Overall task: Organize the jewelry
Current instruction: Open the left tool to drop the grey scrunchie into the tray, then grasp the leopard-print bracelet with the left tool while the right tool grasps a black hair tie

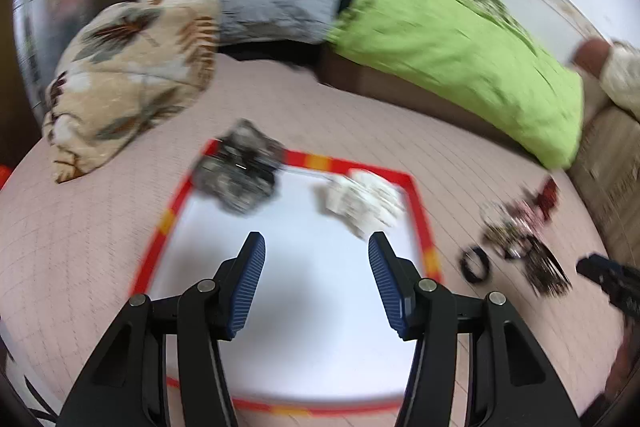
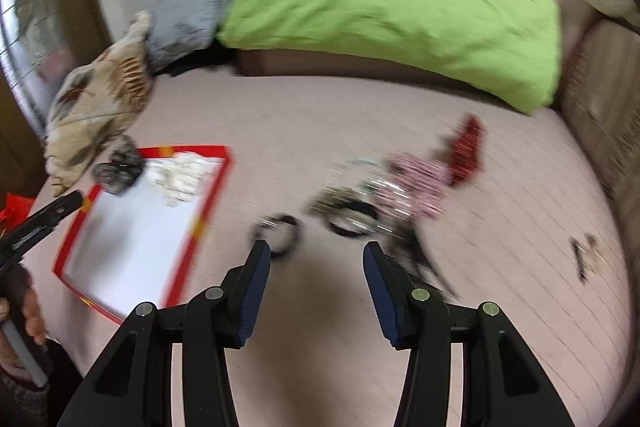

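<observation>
Holding both tongs open and empty, your left gripper (image 1: 316, 247) hovers over the red-bordered white board (image 1: 304, 307), your right gripper (image 2: 316, 255) near the black ring-shaped hair tie (image 2: 280, 233).

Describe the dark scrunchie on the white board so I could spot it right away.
On the pink bedspread lies a white board with a red border. The dark grey scrunchie sits at its far left corner, overlapping the border. Its neighbour, the cream scrunchie, is pale and sits toward the right.
</observation>
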{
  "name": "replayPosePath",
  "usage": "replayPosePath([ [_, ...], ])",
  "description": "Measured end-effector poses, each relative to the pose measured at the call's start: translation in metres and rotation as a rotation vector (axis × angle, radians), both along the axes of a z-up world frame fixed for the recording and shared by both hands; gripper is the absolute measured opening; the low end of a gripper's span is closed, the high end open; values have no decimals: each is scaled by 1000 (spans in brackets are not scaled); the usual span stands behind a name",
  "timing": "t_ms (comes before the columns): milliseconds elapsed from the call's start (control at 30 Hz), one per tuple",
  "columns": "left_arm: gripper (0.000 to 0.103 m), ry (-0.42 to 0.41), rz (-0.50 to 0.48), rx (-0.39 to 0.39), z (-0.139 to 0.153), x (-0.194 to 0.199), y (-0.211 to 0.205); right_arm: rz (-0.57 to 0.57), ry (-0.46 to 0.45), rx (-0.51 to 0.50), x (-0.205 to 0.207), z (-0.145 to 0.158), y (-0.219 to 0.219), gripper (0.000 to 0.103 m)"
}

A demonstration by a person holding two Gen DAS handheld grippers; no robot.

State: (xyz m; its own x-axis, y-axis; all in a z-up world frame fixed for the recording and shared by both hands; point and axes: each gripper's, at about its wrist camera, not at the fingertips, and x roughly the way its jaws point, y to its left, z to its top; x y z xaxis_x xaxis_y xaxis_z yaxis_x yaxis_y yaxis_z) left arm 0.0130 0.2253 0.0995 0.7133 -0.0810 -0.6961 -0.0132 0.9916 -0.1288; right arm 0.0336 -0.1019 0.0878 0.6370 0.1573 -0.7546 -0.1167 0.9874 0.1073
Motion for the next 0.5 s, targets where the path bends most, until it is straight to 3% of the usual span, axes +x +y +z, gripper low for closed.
replayPosePath([
  [233, 53, 67, -154, -27, 1, -9, -68, -128, 13, 25, -25, -8, -74, 52],
  [500, 53, 117, -291, -15, -3, -5, -143, -181, 11, 83, -36, -19, -117, 52],
])
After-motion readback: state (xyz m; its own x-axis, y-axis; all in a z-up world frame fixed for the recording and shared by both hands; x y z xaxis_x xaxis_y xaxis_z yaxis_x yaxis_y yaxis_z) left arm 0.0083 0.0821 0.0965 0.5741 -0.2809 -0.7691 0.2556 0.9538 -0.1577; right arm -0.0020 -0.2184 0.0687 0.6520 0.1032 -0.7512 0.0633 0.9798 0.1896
